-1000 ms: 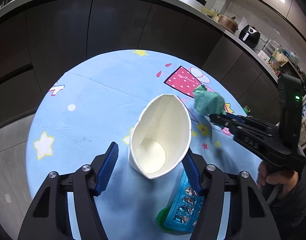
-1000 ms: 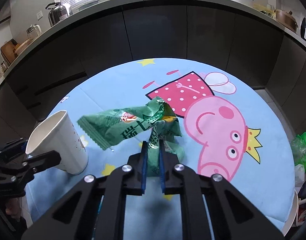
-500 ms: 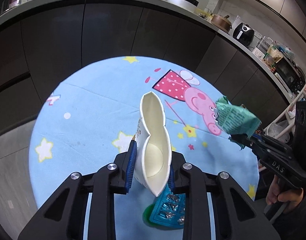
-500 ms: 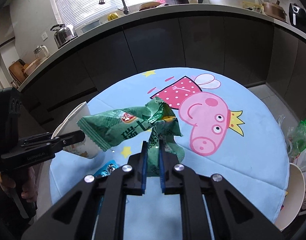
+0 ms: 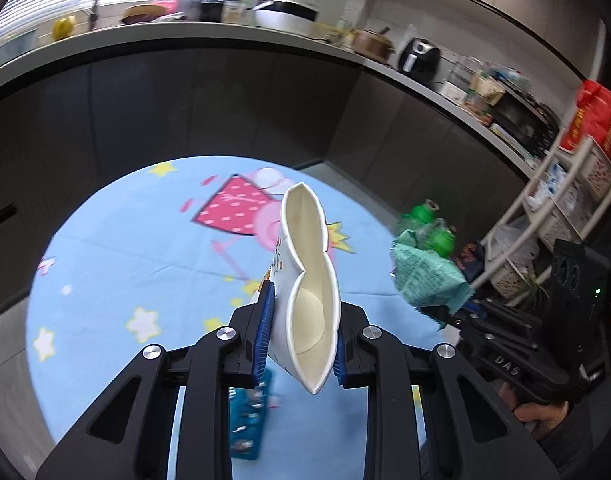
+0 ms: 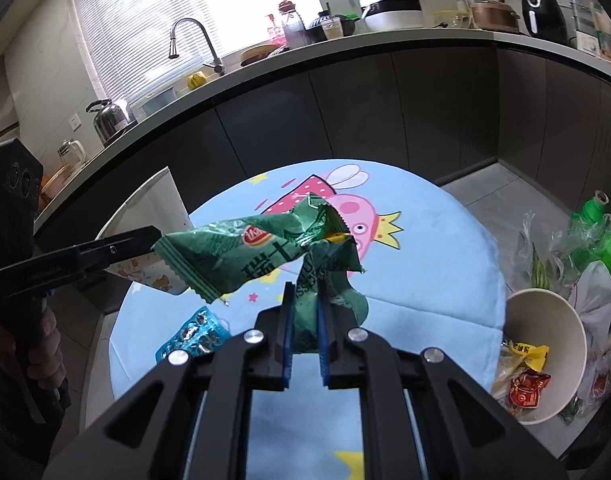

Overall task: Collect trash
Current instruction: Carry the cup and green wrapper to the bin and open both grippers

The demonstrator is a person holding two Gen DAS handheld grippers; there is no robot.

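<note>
Left gripper (image 5: pixel 301 344): clamped on the white paper cup (image 5: pixel 307 280), whose wall is squashed flat between the blue pads; the jaws closed in on it during the last second and have since held steady
Paper cup: lifted clear of the round table (image 5: pixel 117 248), mouth tilted toward the camera, empty inside
Right gripper (image 6: pixel 305 336): jaws narrow, pinched on the crumpled green snack wrapper (image 6: pixel 265 252)
Snack wrapper: in the air above the table, its long end reaching left toward the left gripper's finger
Table: blue cloth with a pink cartoon pig and yellow stars, in front of dark cabinets
Blister pack (image 6: pixel 193 334): teal foil, lying on the near left part of the cloth, below both grippers
Paper bowl (image 6: pixel 545 360): just off the table's right edge, low and near, holding red and yellow wrappers
Green bottles (image 6: pixel 601 232): on the right beyond the bowl, among clear plastic bags
In the way: in the right wrist view the wrapper covers part of the pig print and the left gripper's finger covers part of the cup
Counter (image 6: pixel 345 40): far side, with a tap, kettle, rice cooker and air fryer
Person's hand (image 6: pixel 41 344): wrapped on the left gripper's handle, at the left edge
</note>
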